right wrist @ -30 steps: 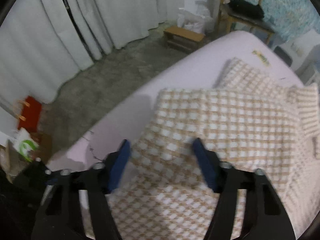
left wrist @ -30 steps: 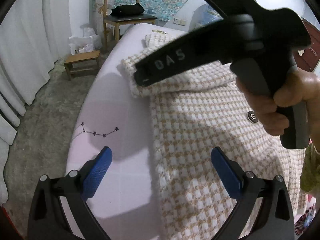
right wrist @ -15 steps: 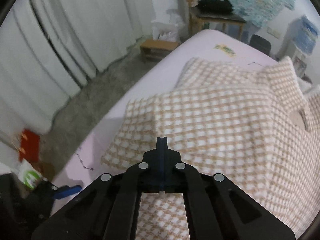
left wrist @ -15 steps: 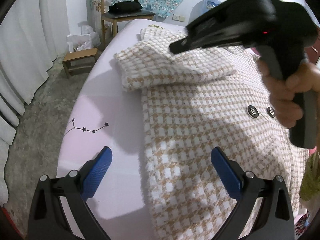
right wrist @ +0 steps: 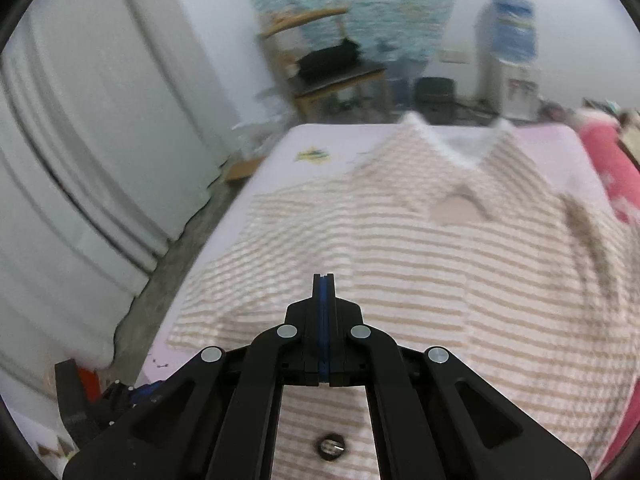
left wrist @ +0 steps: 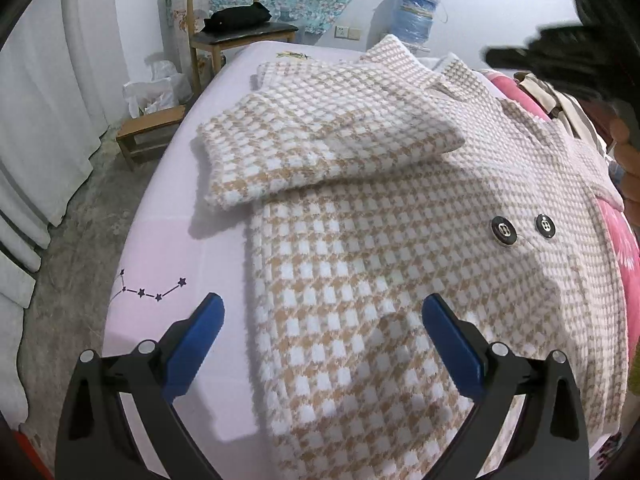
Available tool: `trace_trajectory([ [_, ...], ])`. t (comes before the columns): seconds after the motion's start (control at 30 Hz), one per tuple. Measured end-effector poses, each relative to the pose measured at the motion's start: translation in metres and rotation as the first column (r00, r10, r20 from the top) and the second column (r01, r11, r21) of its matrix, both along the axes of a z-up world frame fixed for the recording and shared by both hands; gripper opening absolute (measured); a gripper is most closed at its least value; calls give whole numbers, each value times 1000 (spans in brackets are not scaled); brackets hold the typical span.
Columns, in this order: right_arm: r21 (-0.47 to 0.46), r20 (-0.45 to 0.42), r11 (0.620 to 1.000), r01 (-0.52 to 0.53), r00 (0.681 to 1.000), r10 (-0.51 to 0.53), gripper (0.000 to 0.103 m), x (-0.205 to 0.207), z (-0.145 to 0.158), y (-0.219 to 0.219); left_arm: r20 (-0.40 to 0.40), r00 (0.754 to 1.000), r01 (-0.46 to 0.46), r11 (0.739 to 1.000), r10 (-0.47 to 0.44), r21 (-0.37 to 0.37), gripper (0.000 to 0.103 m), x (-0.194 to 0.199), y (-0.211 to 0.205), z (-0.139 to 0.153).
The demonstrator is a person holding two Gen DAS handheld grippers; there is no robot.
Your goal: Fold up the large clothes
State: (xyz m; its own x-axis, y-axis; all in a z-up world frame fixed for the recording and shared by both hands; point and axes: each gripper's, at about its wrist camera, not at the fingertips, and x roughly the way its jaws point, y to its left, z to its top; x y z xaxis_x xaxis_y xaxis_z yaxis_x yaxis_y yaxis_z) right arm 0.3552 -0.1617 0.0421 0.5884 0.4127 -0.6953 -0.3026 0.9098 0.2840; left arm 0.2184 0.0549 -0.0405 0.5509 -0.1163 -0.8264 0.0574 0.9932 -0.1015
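A beige-and-white houndstooth coat [left wrist: 400, 248] lies spread on the pink bed sheet [left wrist: 168, 248], two black buttons [left wrist: 504, 231] facing up. One sleeve [left wrist: 320, 148] lies folded across its chest. My left gripper [left wrist: 322, 332] hovers open over the coat's left edge with nothing between its blue pads [left wrist: 200, 332]. My right gripper [right wrist: 324, 280] is shut, pads pressed together and empty, held above the coat's middle [right wrist: 440, 280]. In the left wrist view its black body [left wrist: 560, 48] shows blurred at the top right, with a hand [left wrist: 628, 168] at the edge.
The bed's left edge drops to a concrete floor [left wrist: 80, 240]. Beyond it stand white curtains [left wrist: 36, 120], a low wooden stool [left wrist: 148, 128] and a chair with a black bag [left wrist: 240, 20]. A pink-red blanket [left wrist: 616, 240] lies along the right side.
The right gripper shut with nothing in it, lifted off the folded sleeve and swung up and right. The sleeve stays folded across the coat. The left gripper drifted slightly and stays open.
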Motion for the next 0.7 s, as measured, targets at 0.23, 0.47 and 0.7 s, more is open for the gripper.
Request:
trace_trajectory([
  [0.23,-55,-7,986,-155,988,155,40,-23,-8,31,0,1000,-10,998,10,-57,97,-6,6,-1],
  [0.47,-143,-29,876,-462,886,463,66,-42,-33,142,3,1000,-30,995,30,-90,97,-23,18,-5],
  [0.7,-340,-87,751,-567,814,575,69,-41,-76,206,3,1000,-31,994,31,-105,97,-32,25,-9],
])
